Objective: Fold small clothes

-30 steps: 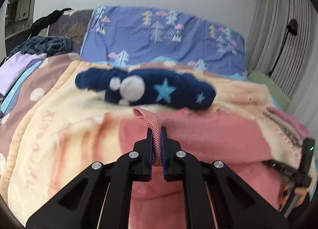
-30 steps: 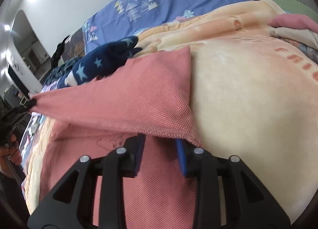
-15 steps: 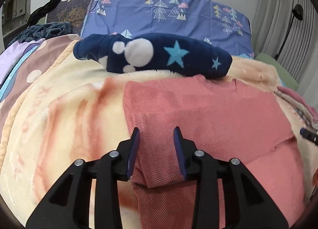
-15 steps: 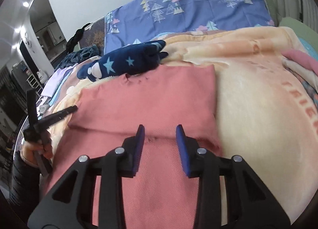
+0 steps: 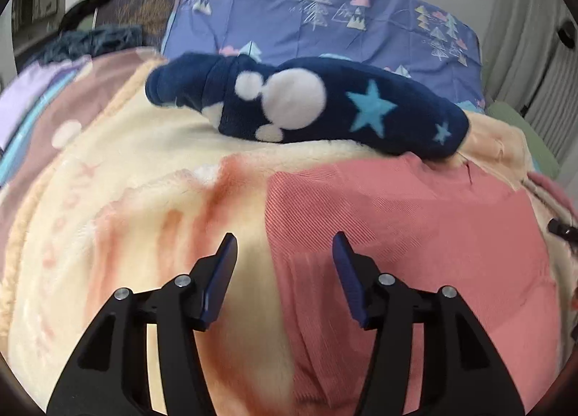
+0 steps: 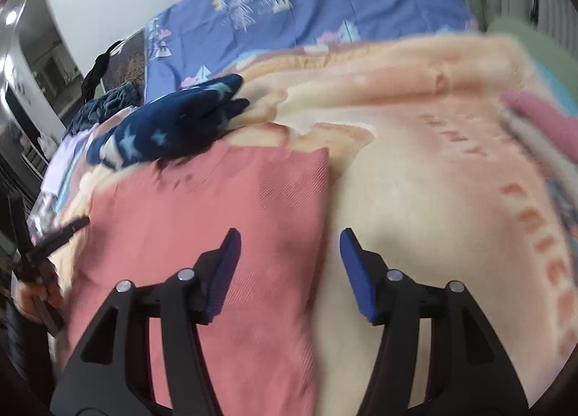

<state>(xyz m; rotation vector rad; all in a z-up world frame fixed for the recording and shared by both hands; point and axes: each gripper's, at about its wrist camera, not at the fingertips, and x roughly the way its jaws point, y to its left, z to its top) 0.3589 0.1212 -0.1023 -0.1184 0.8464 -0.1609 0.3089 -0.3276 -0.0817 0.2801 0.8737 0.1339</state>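
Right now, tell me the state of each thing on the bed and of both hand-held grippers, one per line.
Pink garment: lying flat on the blanket, released.
Navy star-print garment: bunched, overlapping the pink garment's far edge.
Cream blanket: spread under both garments.
Left hand-held gripper: jaws opening, nothing pinched.
Right hand-held gripper: jaws opening, nothing pinched.

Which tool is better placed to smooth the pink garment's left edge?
Probably left: the left tool, jaws opening and empty, hangs right over the pink garment's left edge; the right tool straddles the opposite edge.
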